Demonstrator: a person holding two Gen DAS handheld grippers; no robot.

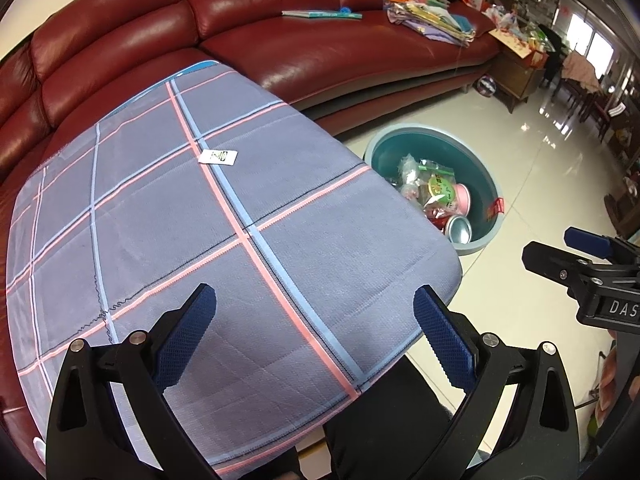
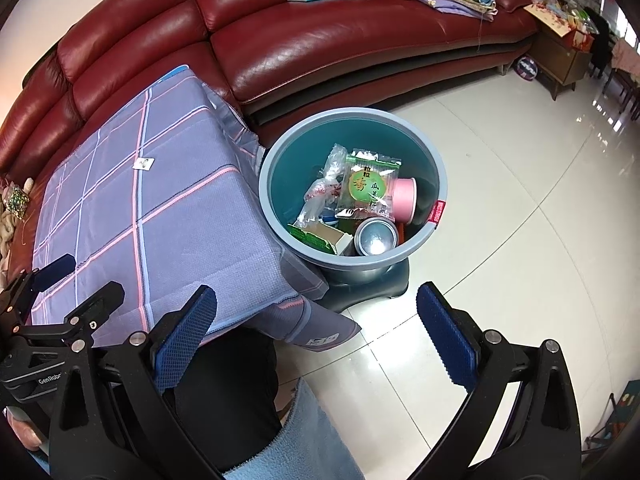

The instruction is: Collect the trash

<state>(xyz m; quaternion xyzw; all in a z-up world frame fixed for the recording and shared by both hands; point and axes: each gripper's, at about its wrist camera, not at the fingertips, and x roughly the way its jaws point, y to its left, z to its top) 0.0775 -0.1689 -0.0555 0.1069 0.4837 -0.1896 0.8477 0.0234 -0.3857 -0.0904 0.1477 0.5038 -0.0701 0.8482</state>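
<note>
Now the left claw (image 1: 314, 336) hangs spread wide over the near part of the tabletop (image 1: 120, 240), nothing between its blue pads, touching nothing. Over on the right, the right claw (image 2: 316, 338) gapes just as wide, empty too, poised above the floor with the bin ahead of it.

Outward from the left claw, one scrap remains: a small white wrapper (image 1: 218, 157) lying flat on the checked cloth toward the far side, near where the pink and blue stripes cross. Just beside the tabletop's right edge stands the teal bin (image 2: 420, 136), already stocked with a green snack packet (image 2: 368, 186), a pink cup (image 2: 404, 196), a silver can (image 2: 376, 236) and crumpled plastic.

So this looks like the last pickup, most of the job apparently done. Next move calls for the left claw to reach far across, come down low and pinch that thin, flat wrapper without bunching the cloth
</note>
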